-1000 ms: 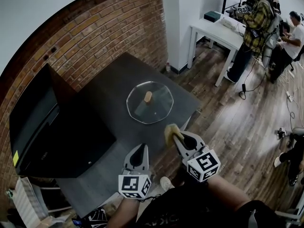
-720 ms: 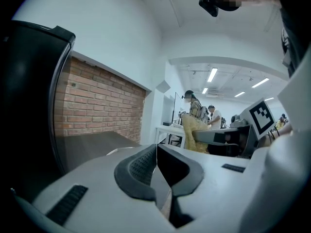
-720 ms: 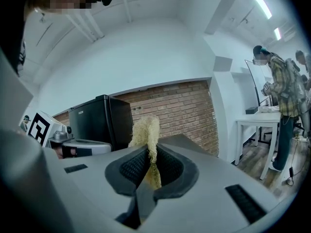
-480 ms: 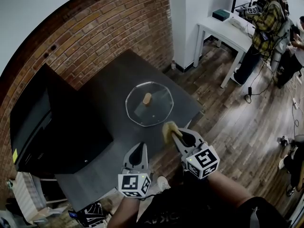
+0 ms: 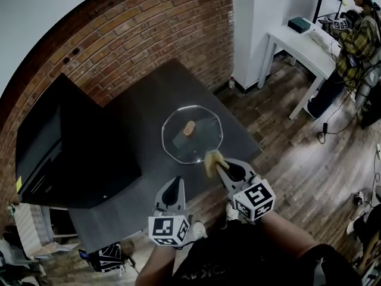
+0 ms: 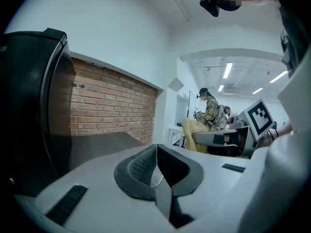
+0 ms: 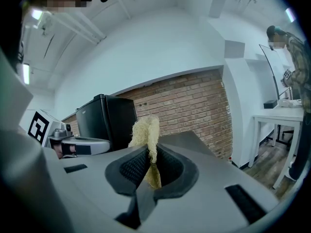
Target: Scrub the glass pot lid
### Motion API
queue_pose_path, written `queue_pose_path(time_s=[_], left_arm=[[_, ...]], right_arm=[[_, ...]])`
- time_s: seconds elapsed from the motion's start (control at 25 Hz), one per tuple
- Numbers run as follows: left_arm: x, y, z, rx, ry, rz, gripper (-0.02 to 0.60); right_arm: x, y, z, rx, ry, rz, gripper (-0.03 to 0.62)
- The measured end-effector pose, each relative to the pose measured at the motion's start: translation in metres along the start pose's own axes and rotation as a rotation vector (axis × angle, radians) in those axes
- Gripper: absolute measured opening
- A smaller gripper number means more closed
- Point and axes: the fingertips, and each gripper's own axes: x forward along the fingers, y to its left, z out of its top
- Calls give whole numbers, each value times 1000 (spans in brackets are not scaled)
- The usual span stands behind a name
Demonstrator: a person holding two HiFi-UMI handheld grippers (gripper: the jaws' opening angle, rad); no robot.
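Observation:
A round glass pot lid [image 5: 191, 133] with a cork-coloured knob [image 5: 189, 127] lies flat on the dark grey table [image 5: 137, 118]. My right gripper [image 5: 219, 167] is shut on a yellow fibrous scrubber [image 5: 212, 161], which hangs just above the lid's near edge. From the right gripper view the scrubber [image 7: 146, 139] sticks up between the closed jaws. My left gripper [image 5: 175, 186] is shut with nothing in it, held over the table's near edge, left of the right one. In the left gripper view its jaws meet [image 6: 156, 164] and the scrubber [image 6: 193, 136] shows to the right.
A black fridge [image 5: 65, 154] stands against the brick wall [image 5: 149, 28] left of the table. A white desk [image 5: 297, 43] and a person in a plaid shirt [image 5: 357, 34] are at the far right on the wooden floor [image 5: 297, 159].
The view has shifted, bringing the lid closer. My right gripper with the scrubber has moved forward from short of the table to the lid's near edge. The left gripper holds its place.

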Motion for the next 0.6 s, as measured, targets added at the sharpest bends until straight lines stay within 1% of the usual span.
queue_pose_path(time_s=[0.4, 0.6], left_arm=[[24, -8, -4, -17, 17, 110, 35], [30, -12, -10, -17, 35, 146, 35]], right_arm=[[12, -26, -2, 12, 29, 107, 48], [14, -34, -3, 14, 36, 136, 48]])
